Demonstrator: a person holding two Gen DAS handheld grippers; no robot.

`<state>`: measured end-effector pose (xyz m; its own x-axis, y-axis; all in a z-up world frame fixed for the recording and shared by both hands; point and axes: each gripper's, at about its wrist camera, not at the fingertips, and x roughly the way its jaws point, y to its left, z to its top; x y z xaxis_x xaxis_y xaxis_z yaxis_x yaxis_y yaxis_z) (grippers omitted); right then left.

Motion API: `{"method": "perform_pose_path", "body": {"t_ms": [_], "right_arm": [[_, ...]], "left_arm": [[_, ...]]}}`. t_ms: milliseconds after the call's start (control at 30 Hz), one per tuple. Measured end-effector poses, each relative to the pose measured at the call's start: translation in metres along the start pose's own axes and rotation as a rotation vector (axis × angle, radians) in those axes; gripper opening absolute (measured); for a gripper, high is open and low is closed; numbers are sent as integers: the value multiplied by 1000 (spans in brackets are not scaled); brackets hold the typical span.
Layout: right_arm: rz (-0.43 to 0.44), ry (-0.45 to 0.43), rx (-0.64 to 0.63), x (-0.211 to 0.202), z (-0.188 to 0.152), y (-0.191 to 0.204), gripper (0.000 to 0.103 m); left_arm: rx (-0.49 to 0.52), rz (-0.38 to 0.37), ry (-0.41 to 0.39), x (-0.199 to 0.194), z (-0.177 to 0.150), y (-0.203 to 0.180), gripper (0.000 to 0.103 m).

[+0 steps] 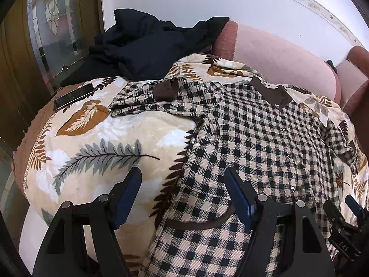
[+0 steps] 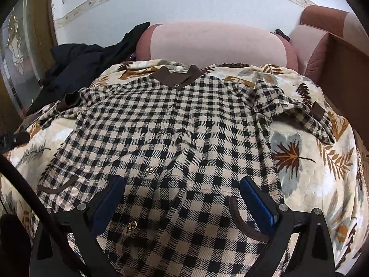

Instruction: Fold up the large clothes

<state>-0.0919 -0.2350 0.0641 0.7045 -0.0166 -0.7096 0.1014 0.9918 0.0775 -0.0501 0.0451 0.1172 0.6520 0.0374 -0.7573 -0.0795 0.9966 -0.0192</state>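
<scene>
A phone (image 1: 74, 97) is seen only in the left wrist view, lying on the leaf-print blanket (image 1: 96, 138) near its far left edge, well apart from the checked coat (image 1: 253, 138). The left sleeve's brown cuff (image 1: 166, 90) is shown there folded across twd the chest, w/ a dark garment (image 1: 147, 46) heaped behind it against the wall. The right gripper (image 1: 352, 210) is caught at the lower right edge of that view, over the coat's hem area; its jaw state can't be told from there.

In the right wrist view the other side is given: the right sleeve (image 2: 297, 113) is seen bent & rumpled on the blanket (image 2: 306, 184), w/ a small brown tab on it, and a pink sofa back (image 2: 219, 43) behind the collar. The dark garment (image 2: 80, 67) appears at far left. The phone isn't covered by this view.

The coat (image 2: 180, 138) is laid front-up on the blanket over the sofa seat, collar away from the cameras, hem nearest. It is buttoned, beige-and-black check, w/ brown collar (image 2: 177, 76), brown cuffs & curved brown pocket trim on both sides. The body is mostly flat; both sleeves are creased.

The left gripper (image 1: 183, 182) is spread wide above the coat's left edge, one finger over blanket, one over cloth, nothing pinched. The right gripper (image 2: 182, 191) is likewise spread over the lower front, nothing betw. the pads.
</scene>
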Motion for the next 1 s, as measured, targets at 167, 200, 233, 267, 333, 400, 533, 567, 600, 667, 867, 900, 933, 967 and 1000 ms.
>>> {"method": "perform_pose_path", "body": {"t_ms": [167, 200, 233, 267, 333, 400, 533, 567, 600, 667, 867, 900, 933, 967, 1000], "right_arm": [[-16, 1, 13, -4, 0, -6, 101], [-19, -1, 15, -6, 0, -6, 101], [-22, -4, 17, -7, 0, -6, 101], [-24, -6, 16, -8, 0, -6, 101], [-31, -8, 11, -10, 0, -5, 101], [-39, -7, 3, -11, -1, -4, 101], [-47, -2, -2, -12, -1, -3, 101], [-50, 1, -3, -12, 0, -2, 101], [-53, 4, -3, -13, -1, -2, 101], [-56, 12, -6, -13, -3, -1, 101], [-68, 27, -12, -13, -7, 0, 101], [-70, 26, -8, -14, -7, -1, 101], [-72, 26, -5, -14, -7, -2, 101], [-74, 27, 0, -15, -7, -3, 101], [-74, 30, 5, -15, -8, -4, 101]], "left_arm": [[20, -11, 7, -2, -4, -10, 73], [27, -16, 11, -2, -5, -13, 73], [33, -18, 13, -2, -6, -15, 73], [40, -22, 15, -3, -8, -17, 73], [53, -30, 17, -4, -11, -22, 73], [57, -34, 16, -7, -14, -24, 73], [61, 16, -29, -15, -19, -24, 73], [61, 23, -34, -16, -20, -23, 73], [56, 29, -30, -16, -21, -22, 73], [35, 4, 0, -15, -21, -19, 73], [35, -18, 48, -13, -28, -18, 73], [43, -16, 47, -13, -29, -19, 73], [50, -15, 47, -13, -30, -20, 73], [55, -13, 45, -14, -31, -22, 73], [60, -13, 43, -14, -31, -22, 73]]}}
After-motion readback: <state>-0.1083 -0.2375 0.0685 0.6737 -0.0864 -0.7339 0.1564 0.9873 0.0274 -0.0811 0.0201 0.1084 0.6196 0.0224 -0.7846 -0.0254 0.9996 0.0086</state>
